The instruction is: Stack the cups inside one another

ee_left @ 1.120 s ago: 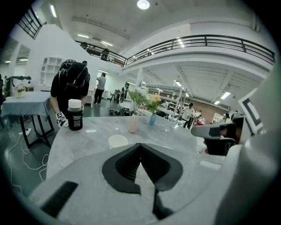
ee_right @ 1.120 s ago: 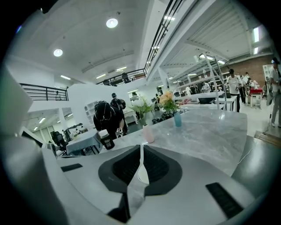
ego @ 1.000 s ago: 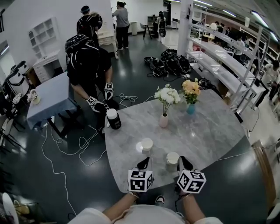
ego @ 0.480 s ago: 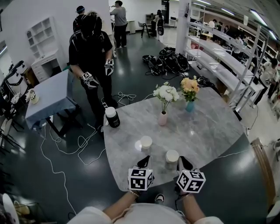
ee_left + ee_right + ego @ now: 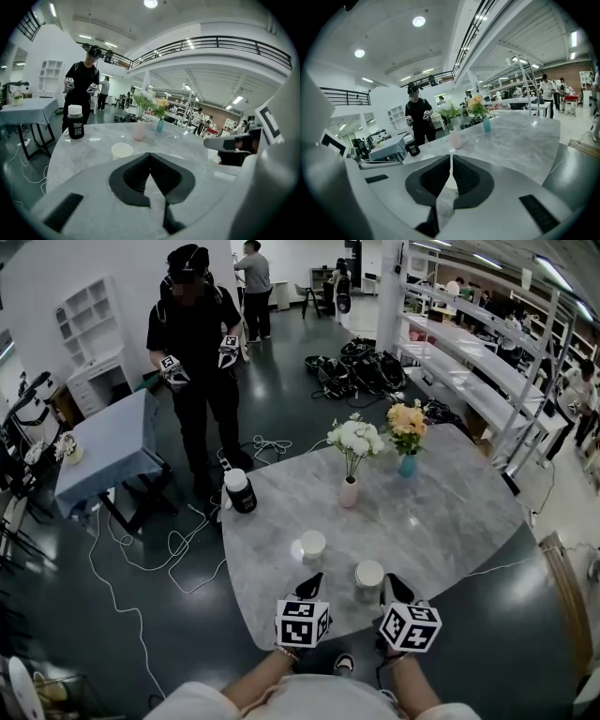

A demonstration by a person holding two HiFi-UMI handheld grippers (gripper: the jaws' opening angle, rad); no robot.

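Blue-cloth table (image 5: 105, 442): stands on the dark floor, well apart from the marble table and to its left; white cables trail across the floor between them.
Person in black (image 5: 194, 329): stands beyond the blue-cloth table with a marker-cube gripper in each hand.
Black bottle (image 5: 241, 492): white cap, upright near the far left edge of the marble table (image 5: 450, 512). Its label carries white print, too small to read.
Left cup (image 5: 313, 546): white, standing alone on the marble ahead of the left gripper and not touching it; well apart from the other cup.
Left gripper (image 5: 308, 588): hovers at the near table edge with its jaws pressed together and nothing between them. Its cube shows black-and-white square markers, no letters.
Pink vase (image 5: 350, 495): slim, holds white flowers, mid-table beyond the cups.
Right cup (image 5: 369, 576): white, standing near the table's front edge between the two grippers, closer to the right one and just beside its tips. Whether it touches them I cannot tell.
Right gripper (image 5: 393, 589): clenched, with only a hairline slit between the pads and nothing gripped. The white cup shows past the tips in the right gripper view.
Teal vase (image 5: 408, 470): holds yellow and orange flowers, right of the pink vase.
Shelving (image 5: 487, 362): long white racks along the right side of the room.
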